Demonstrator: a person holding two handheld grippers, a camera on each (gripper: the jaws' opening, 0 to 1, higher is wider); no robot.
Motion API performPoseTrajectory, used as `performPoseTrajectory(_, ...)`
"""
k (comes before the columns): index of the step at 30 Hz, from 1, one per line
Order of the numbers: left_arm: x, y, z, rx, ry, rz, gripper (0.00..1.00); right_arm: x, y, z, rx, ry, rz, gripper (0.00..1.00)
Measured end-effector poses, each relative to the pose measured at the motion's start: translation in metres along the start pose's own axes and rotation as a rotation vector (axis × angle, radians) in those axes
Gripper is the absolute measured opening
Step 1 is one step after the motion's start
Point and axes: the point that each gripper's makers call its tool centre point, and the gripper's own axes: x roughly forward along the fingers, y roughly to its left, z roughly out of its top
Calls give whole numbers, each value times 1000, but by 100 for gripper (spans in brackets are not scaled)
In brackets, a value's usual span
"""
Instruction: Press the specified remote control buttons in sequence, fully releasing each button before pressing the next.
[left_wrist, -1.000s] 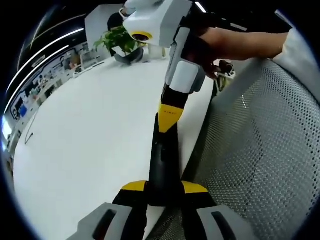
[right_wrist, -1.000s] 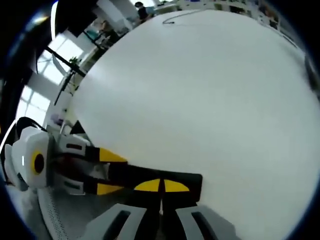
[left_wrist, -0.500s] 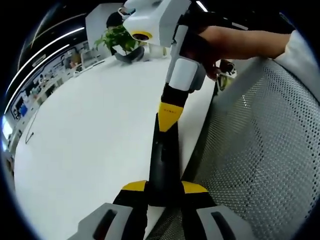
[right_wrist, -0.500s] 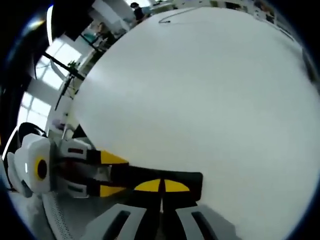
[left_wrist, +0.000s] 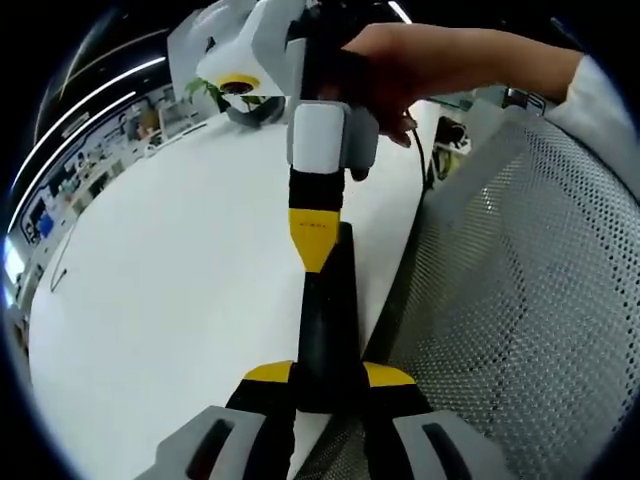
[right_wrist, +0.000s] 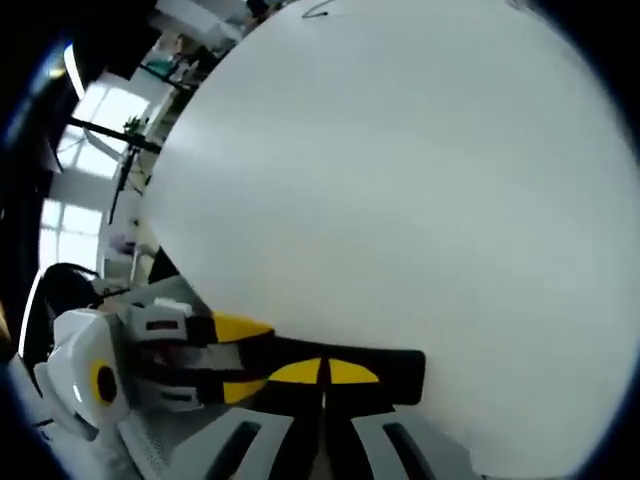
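The left gripper (left_wrist: 318, 392) clamps the black remote control (left_wrist: 326, 320), long axis pointing away over the white tabletop (left_wrist: 170, 260); the right gripper (left_wrist: 316, 245), jaws together, tips onto its far half.

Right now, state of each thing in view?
remote control: lying at the table edge, clamped at its near end
left gripper: shut on remote control
right gripper: shut, tip on the remote control's top face
table: white top, bare around the remote control
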Motion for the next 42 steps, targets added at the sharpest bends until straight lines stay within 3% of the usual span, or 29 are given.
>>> performPoseTrajectory(9, 0, 1, 0, 2, -2, 1, 23, 8, 6, 3, 14, 69, -12, 0)
performPoseTrajectory(30, 1, 1, 0, -4, -7, 2, 23, 13, 4, 2, 30, 151, -99, 0)
performPoseTrajectory(42, 2, 2, 1, -8, -11, 1, 23, 12, 3, 2, -32, 139, -129, 0)
